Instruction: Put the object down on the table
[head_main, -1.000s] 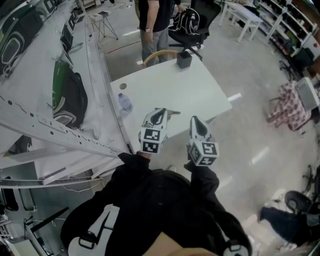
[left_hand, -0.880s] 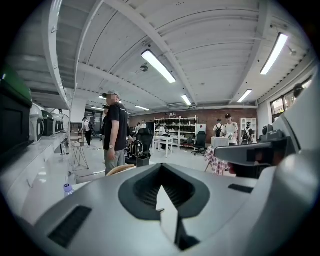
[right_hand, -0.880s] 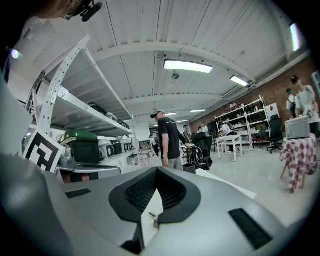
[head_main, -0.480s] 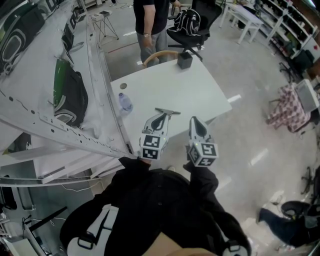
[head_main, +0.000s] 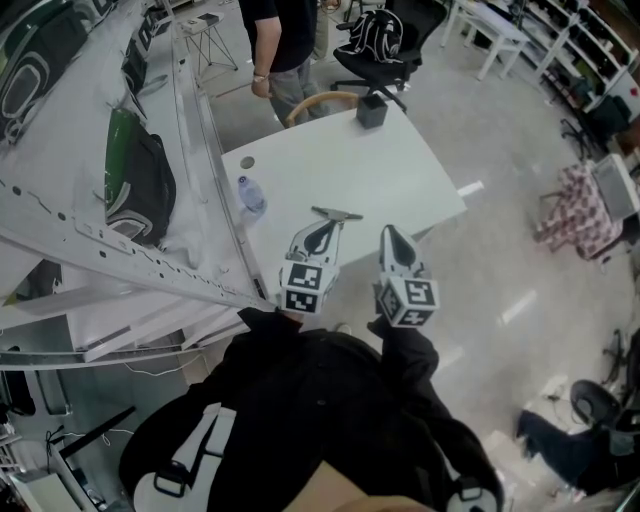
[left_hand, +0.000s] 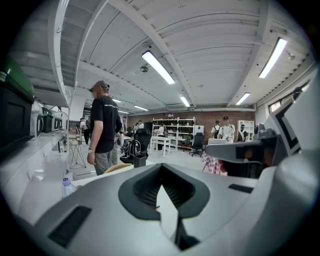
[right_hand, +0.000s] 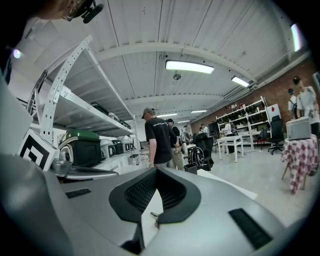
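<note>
A thin grey T-shaped tool (head_main: 336, 213) lies flat on the white table (head_main: 400, 180), just beyond the tip of my left gripper (head_main: 322, 230). Through the gap of the right gripper view it shows as a small dark thing (right_hand: 154, 216). The left gripper (left_hand: 173, 229) is shut, and only white tabletop shows behind its ribbed pads. My right gripper (head_main: 389, 237) hovers beside it over the table's near edge. Its jaws (right_hand: 145, 226) are also shut with nothing between them. Both point toward the far end of the table.
A clear water bottle (head_main: 249, 194) stands at the table's left edge. A black pen holder (head_main: 371, 108) sits at the far end by a wooden chair back (head_main: 320, 103). A person (head_main: 277, 45) stands beyond. White shelving (head_main: 130, 150) with green-black appliances runs along the left.
The person at the far end has stepped left. The tool now shows slightly farther beyond the left gripper's tip. Both grippers stay shut and hardly move.
</note>
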